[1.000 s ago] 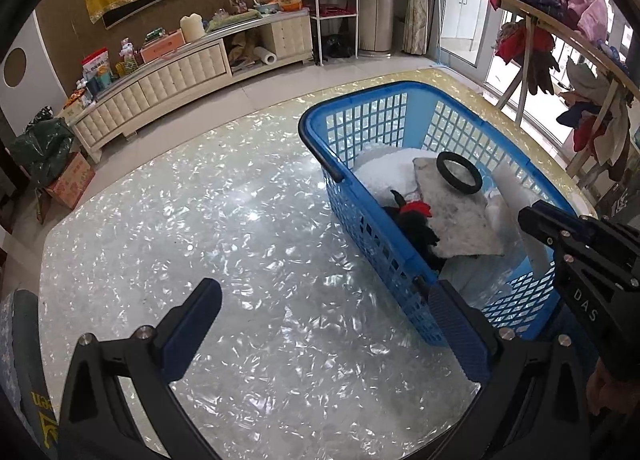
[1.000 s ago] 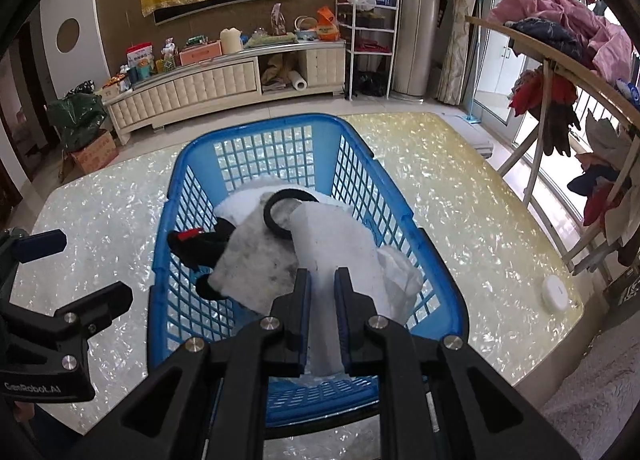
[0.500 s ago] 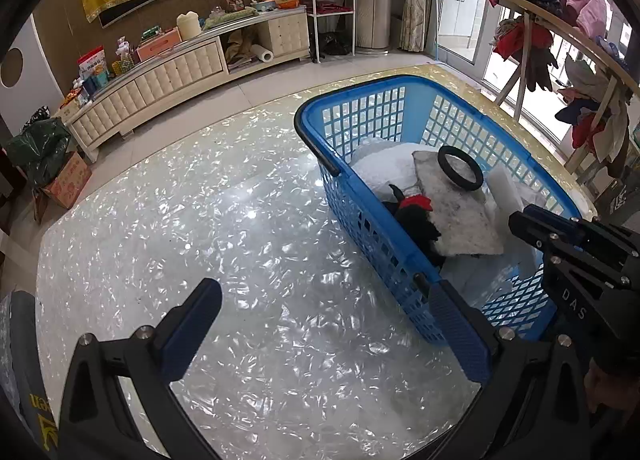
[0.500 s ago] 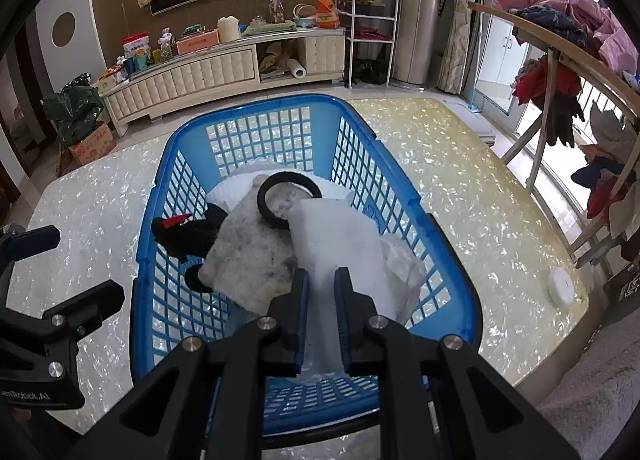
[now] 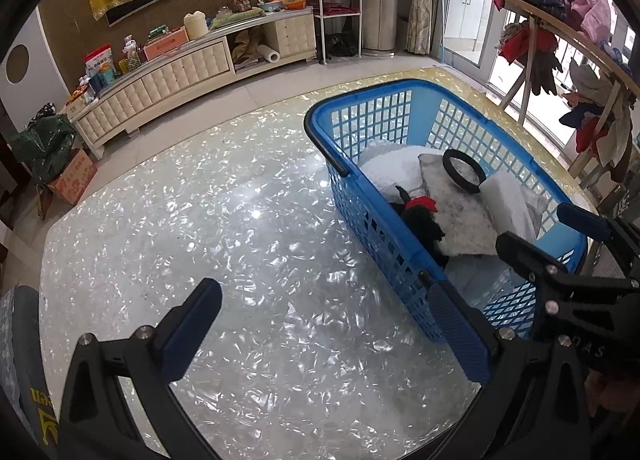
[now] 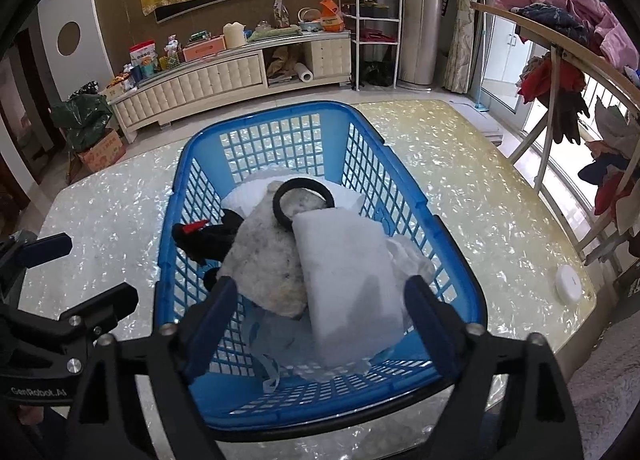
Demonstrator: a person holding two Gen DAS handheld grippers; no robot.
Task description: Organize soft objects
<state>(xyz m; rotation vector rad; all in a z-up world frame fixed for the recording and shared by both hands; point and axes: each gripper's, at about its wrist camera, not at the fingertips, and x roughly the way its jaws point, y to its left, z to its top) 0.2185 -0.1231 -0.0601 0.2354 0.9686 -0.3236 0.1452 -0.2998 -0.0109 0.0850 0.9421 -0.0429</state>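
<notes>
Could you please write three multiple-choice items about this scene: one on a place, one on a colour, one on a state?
1. Where does the black ring lie?
A. on the table
B. in the basket, on the soft things
C. on the cabinet

2. What colour is the basket?
A. blue
B. green
C. red

3. How is the white folded cloth?
A. pinched by the right gripper
B. hanging over the rim
C. lying free in the basket

Answers: 1 B, it rests on the grey pad; 2 A, its walls are blue; 3 C, the opening jaws do not touch it.
</notes>
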